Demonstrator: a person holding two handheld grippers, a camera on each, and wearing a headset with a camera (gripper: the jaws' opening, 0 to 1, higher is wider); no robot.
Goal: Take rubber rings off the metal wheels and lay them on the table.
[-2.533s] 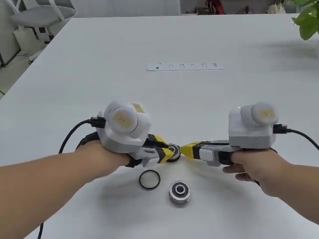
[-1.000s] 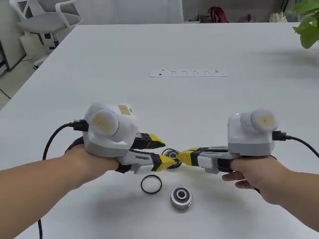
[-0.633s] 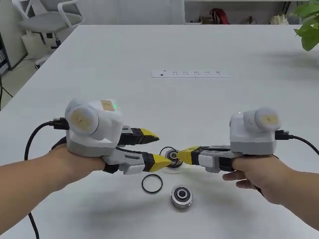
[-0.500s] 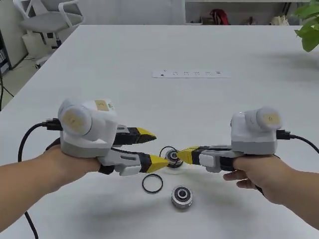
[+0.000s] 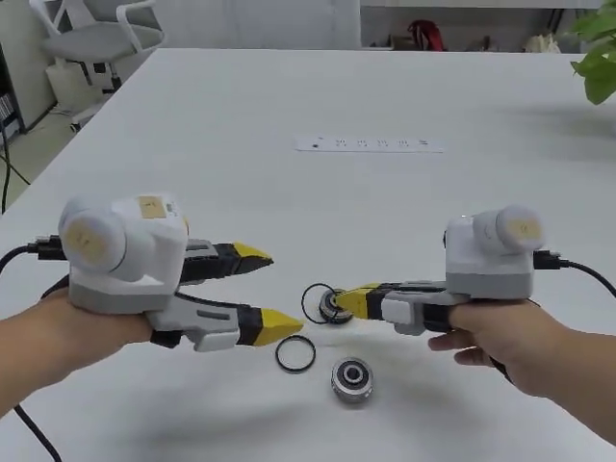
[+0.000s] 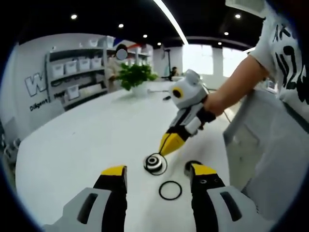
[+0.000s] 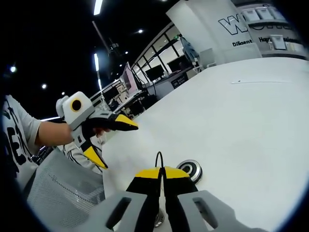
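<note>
My right tool (image 5: 354, 302) is pinched shut on the wheel (image 5: 335, 308), centre frame; my left tool (image 5: 262, 290) gapes open. The ring (image 5: 304, 302) hangs half-off it. If I grab sloppily, I reckon the wheel twists out and rolls away.

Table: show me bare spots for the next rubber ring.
Crowded: between left tongs and right tongs, around the far wheel, near wheel and loose ring. Free: the wide stretch from the tongs to the power strip, plus the patch left of that ring.

White power strip (image 5: 369, 145) lying flat, centre; office chair (image 5: 91, 34) far left; green plant (image 5: 599, 48) at right edge
</note>
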